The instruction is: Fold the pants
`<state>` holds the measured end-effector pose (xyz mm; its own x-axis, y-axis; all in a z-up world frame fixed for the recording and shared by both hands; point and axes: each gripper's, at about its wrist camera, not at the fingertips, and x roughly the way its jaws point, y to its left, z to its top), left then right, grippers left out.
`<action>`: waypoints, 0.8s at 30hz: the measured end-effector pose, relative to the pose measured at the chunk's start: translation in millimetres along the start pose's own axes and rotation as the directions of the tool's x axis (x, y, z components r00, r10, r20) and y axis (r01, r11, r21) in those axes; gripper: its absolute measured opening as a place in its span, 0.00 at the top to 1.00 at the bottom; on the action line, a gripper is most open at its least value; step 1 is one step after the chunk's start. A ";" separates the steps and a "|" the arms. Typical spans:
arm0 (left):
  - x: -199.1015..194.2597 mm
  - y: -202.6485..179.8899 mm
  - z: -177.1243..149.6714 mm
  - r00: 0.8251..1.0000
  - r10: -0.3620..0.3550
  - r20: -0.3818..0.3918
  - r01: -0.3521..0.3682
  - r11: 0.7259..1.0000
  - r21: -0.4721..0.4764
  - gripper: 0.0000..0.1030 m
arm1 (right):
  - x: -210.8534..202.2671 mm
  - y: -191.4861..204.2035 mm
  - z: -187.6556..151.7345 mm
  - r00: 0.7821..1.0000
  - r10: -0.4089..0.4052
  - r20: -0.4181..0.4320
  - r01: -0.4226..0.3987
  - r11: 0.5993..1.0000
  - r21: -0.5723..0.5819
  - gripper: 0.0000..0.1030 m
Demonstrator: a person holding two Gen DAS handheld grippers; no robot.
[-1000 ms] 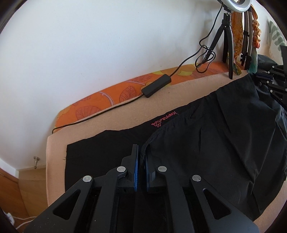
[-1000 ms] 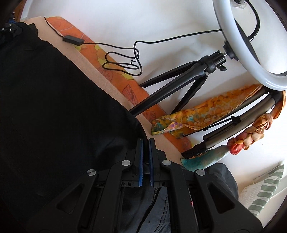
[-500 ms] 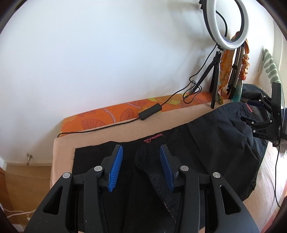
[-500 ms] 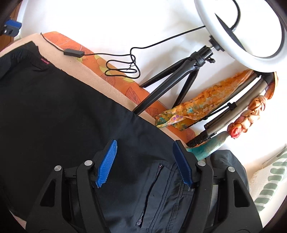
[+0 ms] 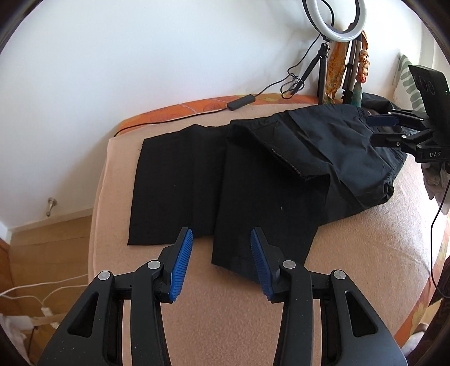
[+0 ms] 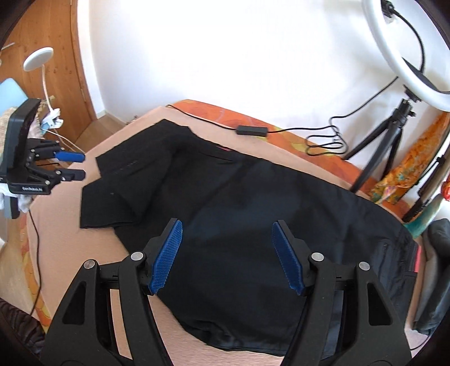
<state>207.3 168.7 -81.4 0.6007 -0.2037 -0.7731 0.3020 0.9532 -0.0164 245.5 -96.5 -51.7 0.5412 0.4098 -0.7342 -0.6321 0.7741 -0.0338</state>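
Observation:
Black pants (image 5: 253,174) lie flat on the beige blanket (image 5: 225,323), one leg laid over the other, hems toward the bed's left end. My left gripper (image 5: 220,231) hovers open above the near hems, nothing between its blue pads (image 5: 180,267). In the right wrist view the pants (image 6: 239,202) fill the middle, and my right gripper (image 6: 227,223) stands open over the waist part, holding nothing. Each gripper shows in the other's view: the right gripper (image 5: 377,130) over the waist end, the left gripper (image 6: 82,166) beside the hems.
A ring light on a tripod (image 5: 334,17) stands at the wall, its cable and control box (image 5: 242,102) running along the orange sheet. Scarves (image 6: 407,166) and a dark garment (image 6: 438,239) sit at the bed's right end. Wooden floor (image 5: 50,233) lies past the left edge.
Both grippers went from shut on the pants' far edge to open, letting the cloth go. Both then drew back from the wall, so the whole pants came into view.

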 end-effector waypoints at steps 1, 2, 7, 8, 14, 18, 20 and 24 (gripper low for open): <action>-0.7 0.5 -3.8 1.000 -0.012 -0.001 0.012 1.000 0.000 0.60 | 2.4 11.9 1.4 0.999 0.035 -0.006 -0.035 0.999 0.001 0.33; -0.9 0.6 -7.8 1.000 -0.023 -0.002 0.023 1.000 0.003 0.60 | 6.2 21.3 2.9 0.998 0.069 -0.013 -0.069 0.998 -0.001 0.33; -0.4 -0.1 -15.4 0.999 -0.044 -0.008 0.044 0.999 0.017 0.60 | 33.7 65.6 7.5 0.989 0.135 -0.063 -0.139 0.988 -0.063 0.33; -0.7 0.1 -15.5 0.999 -0.050 -0.003 0.050 0.999 0.016 0.60 | 40.5 72.1 8.2 0.989 0.127 -0.075 -0.133 0.988 -0.081 0.33; 2.1 -0.3 -15.0 0.994 -0.102 0.025 0.101 0.995 0.023 0.60 | 78.7 84.9 16.0 0.984 0.118 -0.133 -0.127 0.990 -0.060 0.46; 7.8 1.6 -14.2 0.985 -0.167 0.045 0.167 0.986 0.001 0.60 | 94.0 68.3 32.9 0.968 0.193 -0.163 -0.180 0.979 0.092 0.90; 8.9 5.4 -14.0 0.977 -0.205 0.060 0.206 0.978 -0.024 0.55 | 97.3 60.4 45.1 0.962 0.233 -0.145 -0.210 0.965 0.159 0.93; 8.6 16.4 -11.1 0.964 -0.250 0.090 0.258 0.962 -0.090 0.52 | 104.7 57.0 74.1 0.954 0.281 -0.106 -0.252 0.941 0.228 0.94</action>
<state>209.2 185.1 -95.3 0.5706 -0.4544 -0.6840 0.3783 0.8847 -0.2722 307.3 26.2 -80.3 0.2798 0.5574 -0.7816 -0.6045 0.7348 0.3076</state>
